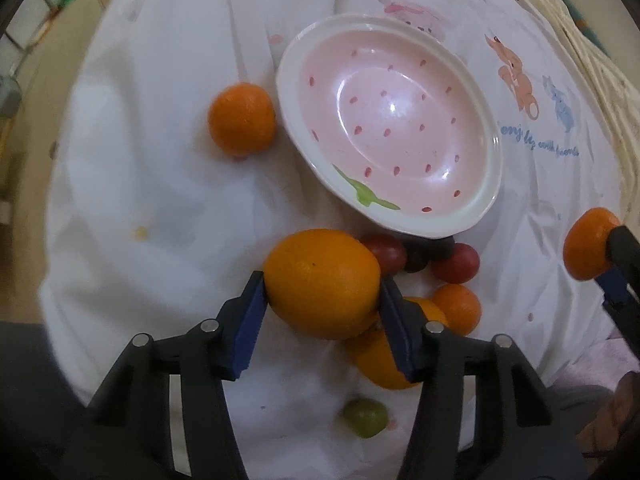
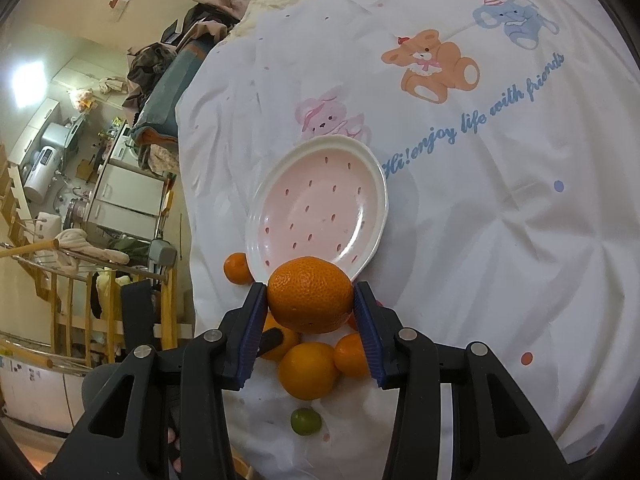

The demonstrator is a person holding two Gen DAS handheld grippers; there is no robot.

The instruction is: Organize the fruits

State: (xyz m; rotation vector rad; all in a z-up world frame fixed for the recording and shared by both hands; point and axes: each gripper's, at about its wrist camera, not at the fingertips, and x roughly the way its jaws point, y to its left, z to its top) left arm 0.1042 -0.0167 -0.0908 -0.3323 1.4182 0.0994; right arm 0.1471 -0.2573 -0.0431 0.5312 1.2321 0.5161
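A pink strawberry-pattern plate (image 1: 472, 216) lies empty on a white printed sheet; it also shows in the right wrist view (image 2: 280, 176). My left gripper (image 1: 322, 284) is shut on a large orange (image 1: 320, 280), held just above the sheet in front of the plate. My right gripper (image 2: 310, 296) is shut on a mandarin (image 2: 310, 292), held above the plate's near rim; it shows at the right edge of the left wrist view (image 1: 588, 244). Loose fruit lies below: another orange (image 1: 384, 360), a small mandarin (image 1: 458, 308), red plums (image 1: 456, 264) and a green fruit (image 1: 366, 416).
A lone mandarin (image 1: 242, 120) sits left of the plate. The sheet (image 2: 500, 240) covers a soft bed whose edge drops off on the left. Beyond it are a wooden railing (image 2: 80, 320) and cluttered furniture.
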